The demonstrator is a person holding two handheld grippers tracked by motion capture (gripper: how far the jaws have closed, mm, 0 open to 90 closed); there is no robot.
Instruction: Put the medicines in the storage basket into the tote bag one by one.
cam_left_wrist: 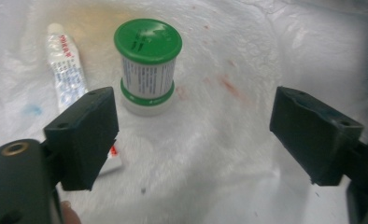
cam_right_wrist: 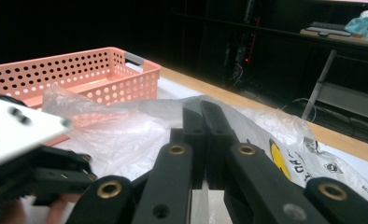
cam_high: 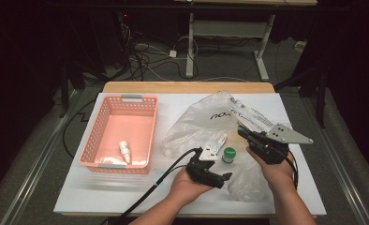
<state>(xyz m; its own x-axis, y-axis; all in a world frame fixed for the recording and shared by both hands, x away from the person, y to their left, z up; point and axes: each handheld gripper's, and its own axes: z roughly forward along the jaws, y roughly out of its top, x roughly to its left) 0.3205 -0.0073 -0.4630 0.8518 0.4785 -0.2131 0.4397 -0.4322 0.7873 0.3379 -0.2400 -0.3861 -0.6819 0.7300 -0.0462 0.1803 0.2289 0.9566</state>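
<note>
High view first: the white table [cam_high: 126,192] runs wide, with bare surface along its near edge and in its front left corner, and a wooden strip along the far edge. On its left half sits the pink basket [cam_high: 103,119], its perforated walls standing clear of the table's left edge, with a small white dropper bottle [cam_high: 124,151] lying on its floor. A crumpled clear plastic bag [cam_high: 196,124] spreads over the right half, reaching from near the far edge down to the front right, well inside the table's right edge.

Between basket and bag lies a strip of open tabletop. On the bag, the right gripper [cam_high: 248,136] is held with its two black jaws pressed flat together; in the right gripper view the plastic film lies right at their tips, though whether a fold is pinched there cannot be told. The left gripper [cam_left_wrist: 191,130] hovers low over the bag with its jaws spread wide, nothing between them and the pads touching nothing.

Just ahead of its left jaw stands the green-capped bottle [cam_left_wrist: 148,65], upright on the plastic. Beside it lies a small white tube [cam_left_wrist: 65,70], flat, its lower end hidden behind that same jaw.
</note>
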